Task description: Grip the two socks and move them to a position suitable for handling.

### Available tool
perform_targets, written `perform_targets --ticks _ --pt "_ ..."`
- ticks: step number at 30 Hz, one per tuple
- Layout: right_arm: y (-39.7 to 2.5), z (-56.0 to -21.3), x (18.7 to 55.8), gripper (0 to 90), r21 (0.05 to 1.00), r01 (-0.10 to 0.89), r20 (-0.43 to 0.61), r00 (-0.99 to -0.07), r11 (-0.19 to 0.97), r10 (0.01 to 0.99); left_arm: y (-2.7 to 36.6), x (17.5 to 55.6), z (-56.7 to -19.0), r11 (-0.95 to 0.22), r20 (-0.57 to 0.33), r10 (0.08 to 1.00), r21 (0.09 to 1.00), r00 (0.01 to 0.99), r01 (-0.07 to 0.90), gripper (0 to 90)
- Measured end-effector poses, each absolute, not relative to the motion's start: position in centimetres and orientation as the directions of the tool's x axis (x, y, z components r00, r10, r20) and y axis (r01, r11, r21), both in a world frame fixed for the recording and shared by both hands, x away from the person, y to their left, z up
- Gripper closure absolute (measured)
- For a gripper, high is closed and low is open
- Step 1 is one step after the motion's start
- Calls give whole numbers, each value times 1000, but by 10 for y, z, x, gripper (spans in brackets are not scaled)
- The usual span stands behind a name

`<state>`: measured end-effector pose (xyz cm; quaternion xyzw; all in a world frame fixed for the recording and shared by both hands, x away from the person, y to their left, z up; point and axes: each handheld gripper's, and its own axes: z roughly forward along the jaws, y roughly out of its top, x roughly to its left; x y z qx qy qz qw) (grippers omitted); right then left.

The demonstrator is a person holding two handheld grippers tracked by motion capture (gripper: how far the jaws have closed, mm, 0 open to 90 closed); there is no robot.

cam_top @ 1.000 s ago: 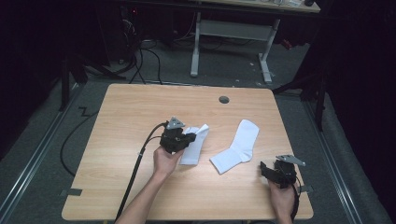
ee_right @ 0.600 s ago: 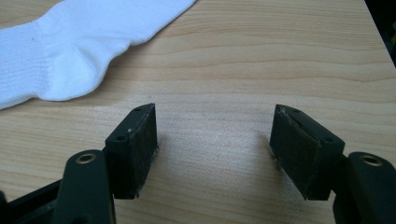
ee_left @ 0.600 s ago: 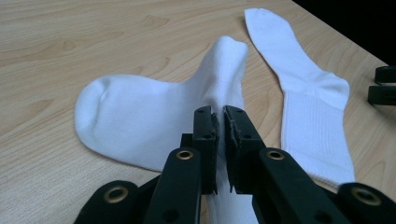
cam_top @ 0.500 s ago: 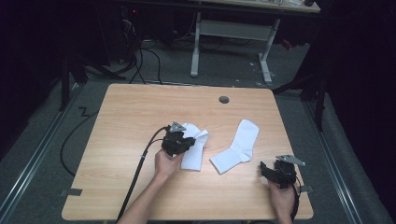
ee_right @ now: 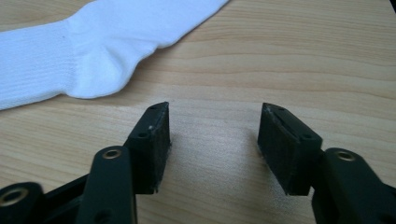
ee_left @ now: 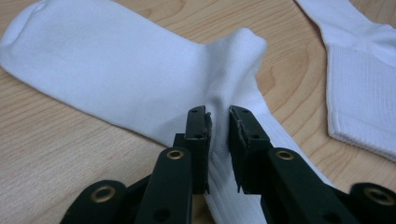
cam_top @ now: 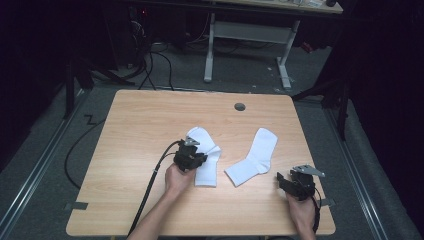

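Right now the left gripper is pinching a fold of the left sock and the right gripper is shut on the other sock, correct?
Not quite. The right gripper is open over bare table, apart from the other sock, as the right gripper view shows. The left gripper does pinch a fold of the left sock.

on the table (cam_top: 130, 125) two socks lie side by side near the middle. the left sock (cam_top: 204, 155) lies left of the right sock (cam_top: 254, 157), with a gap of bare table between them. the left gripper (cam_top: 190, 156) is on the left sock, at its left edge, its jaws pinched on a fold of it. the right gripper (cam_top: 295, 182) is near the front right corner, to the right of the right sock and apart from it, jaws wide over bare table. a round hole (cam_top: 240, 106) is behind the socks, near the far edge.
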<state>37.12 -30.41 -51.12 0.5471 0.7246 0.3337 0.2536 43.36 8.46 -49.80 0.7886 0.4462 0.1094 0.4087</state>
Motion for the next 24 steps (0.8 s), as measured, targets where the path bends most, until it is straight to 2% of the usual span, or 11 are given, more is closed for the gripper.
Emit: perform_targets --ticks 2,4,5,6,8,13,16,24 --pt "-304 -511 371 521 763 617 -3 -293 191 956 86 433 -498 -275 -185 793 742 581 612 745" --pt "-303 -511 371 540 765 612 -8 -302 200 953 87 433 -498 -272 -186 793 744 579 611 726" --pt "-298 -509 368 625 764 604 -24 -327 228 945 87 432 -498 -273 -183 792 747 582 606 719" --pt "-298 -509 368 625 764 604 -24 -327 228 945 88 432 -498 -271 -182 792 751 583 602 719" --pt "-285 -503 363 664 790 559 -21 -385 251 923 91 431 -496 -270 -180 790 757 587 595 695" --pt "-263 -493 359 690 815 502 -30 -464 291 885 94 430 -491 -254 -177 796 771 579 584 656" --pt "-236 -486 356 699 825 453 -37 -551 336 834 97 432 -489 -248 -167 808 773 564 584 625" --pt "-184 -488 357 688 815 423 -3 -679 395 734 100 438 -493 -261 -139 836 750 531 607 592"
